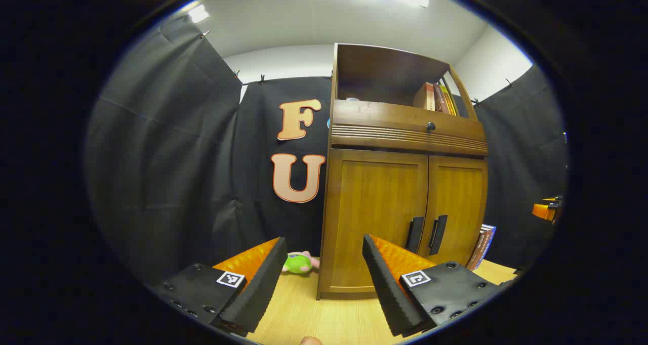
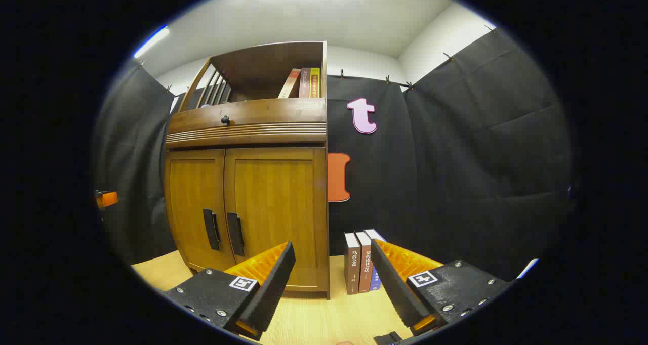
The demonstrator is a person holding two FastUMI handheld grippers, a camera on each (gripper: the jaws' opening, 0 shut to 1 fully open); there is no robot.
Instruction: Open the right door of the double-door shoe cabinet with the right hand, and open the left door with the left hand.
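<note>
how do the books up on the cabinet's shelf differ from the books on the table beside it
The shelf books sit high in the cabinet's open top compartment; the table books stand on the table just outside its right wall. The shelf books lean, at least the leftmost; the table books stand upright. Both are small rows of about three, spines facing out.

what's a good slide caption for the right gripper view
Open right gripper facing the shoe cabinet, both doors shut, books standing beside it.

Both views low, facing cabinet (image 1: 405,203)
</note>
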